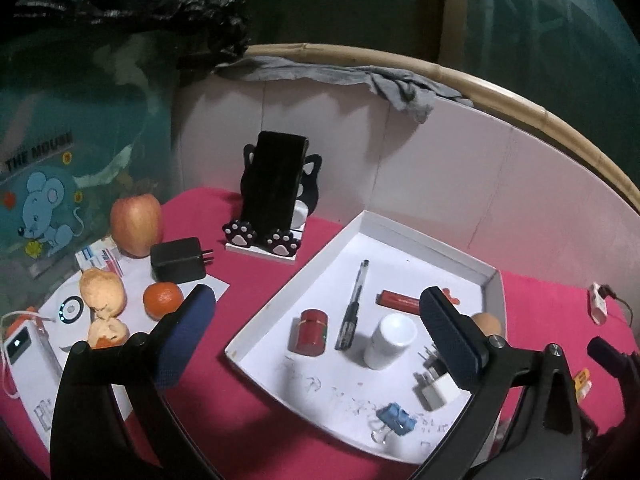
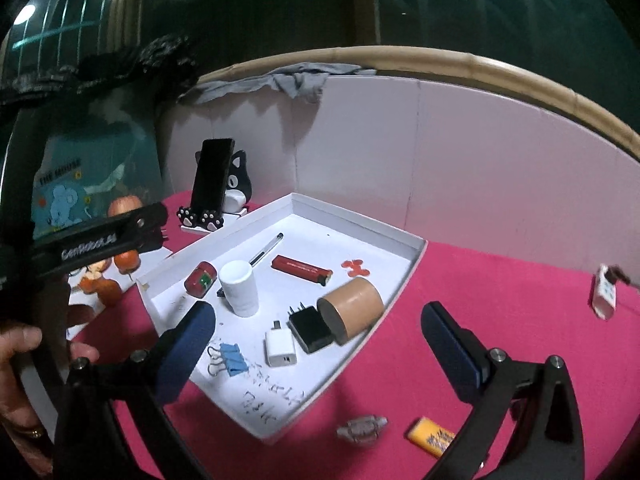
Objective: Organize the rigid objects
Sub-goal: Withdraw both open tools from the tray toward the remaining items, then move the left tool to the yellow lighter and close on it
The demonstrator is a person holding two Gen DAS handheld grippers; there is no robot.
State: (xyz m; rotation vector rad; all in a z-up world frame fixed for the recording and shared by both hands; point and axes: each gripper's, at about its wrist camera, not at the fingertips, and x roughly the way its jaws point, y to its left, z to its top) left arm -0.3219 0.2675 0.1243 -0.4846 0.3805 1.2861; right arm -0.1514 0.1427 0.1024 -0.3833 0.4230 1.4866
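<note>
A white tray (image 2: pixel 404 276) is sitting on a pink tablecloth (image 2: pixel 500 320), seen from both wrist cameras. The left gripper (image 1: pixel 316 320) is hovering above the tray's near edge, its jaws spread wide and holding nothing. The right gripper (image 2: pixel 320 324) is hovering over the tray's 5 o'clock corner, likewise released and empty.

Inside the tray, a pen (image 2: pixel 267 249) is lying toward 11 o'clock, a red lighter (image 2: pixel 301 269) near 12, a small red tin (image 2: pixel 201 278) at 9, and a white bottle (image 2: pixel 239 289) standing just beside it. A brown cylinder (image 2: pixel 354 309) is lying on its side at 3 o'clock, touching a black charger (image 2: pixel 310 328); a white charger (image 2: pixel 281 347) and a blue binder clip (image 2: pixel 230 358) are resting toward 6.

Outside, at 5 o'clock on the cloth, a watch (image 2: pixel 362 429) and a yellow eraser (image 2: pixel 431 437) are lying apart.
</note>
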